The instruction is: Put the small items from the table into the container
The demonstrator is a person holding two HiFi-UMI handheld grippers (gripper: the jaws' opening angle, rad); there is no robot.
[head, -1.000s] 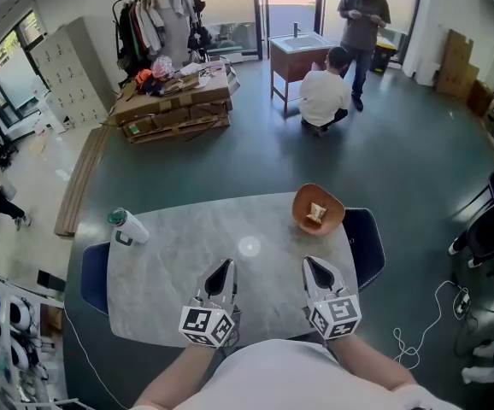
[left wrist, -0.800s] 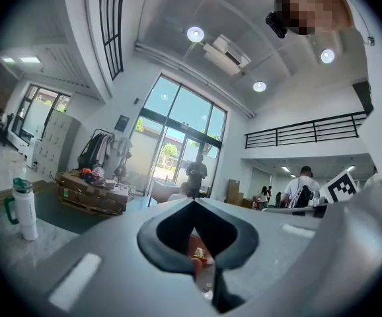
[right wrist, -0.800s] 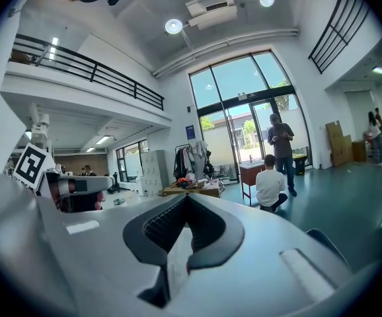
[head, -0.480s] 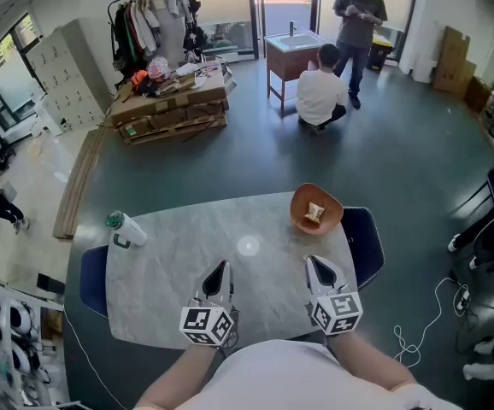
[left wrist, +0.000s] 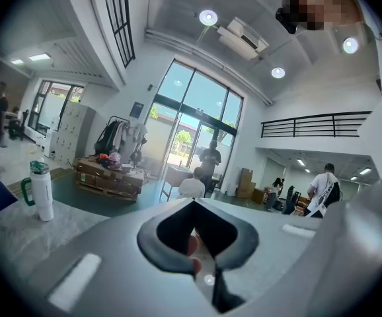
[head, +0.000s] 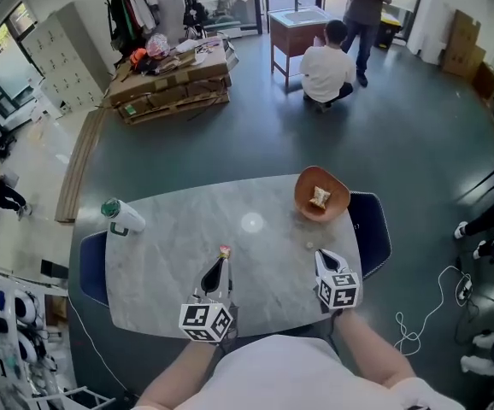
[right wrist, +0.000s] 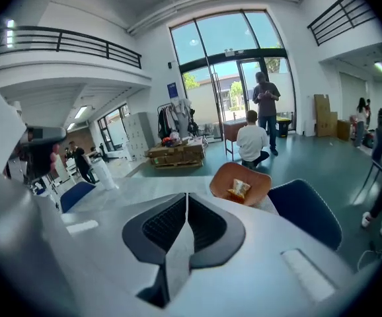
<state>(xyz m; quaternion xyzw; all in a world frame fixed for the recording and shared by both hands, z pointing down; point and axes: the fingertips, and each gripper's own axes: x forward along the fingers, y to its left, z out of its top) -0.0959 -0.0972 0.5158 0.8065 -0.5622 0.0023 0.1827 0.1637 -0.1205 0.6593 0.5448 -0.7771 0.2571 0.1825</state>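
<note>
A small pink item [head: 224,251] lies on the marble table [head: 170,246], just ahead of my left gripper [head: 220,261]. That gripper is shut and empty; in the left gripper view [left wrist: 193,203] the pink item [left wrist: 191,246] shows through the gap under its tips. A tiny pale item [head: 309,246] rests a little left of my right gripper [head: 322,254]. The right gripper's jaws are opening by a hair, tips all but touching [right wrist: 186,195], with nothing between them. The orange bowl [head: 302,196] [right wrist: 240,180] stands at the far right of the table, with a snack packet [head: 320,196] inside.
A white bottle with a green cap [head: 120,216] [left wrist: 42,190] lies near the table's far left corner. Blue chairs stand at the right end [head: 375,229] and the left end [head: 89,267]. Two people [head: 328,71] are on the floor beyond.
My right gripper has dropped low over the table's near right part. The left gripper sank a little. The pink item and the pale item now show ahead of the grippers.
</note>
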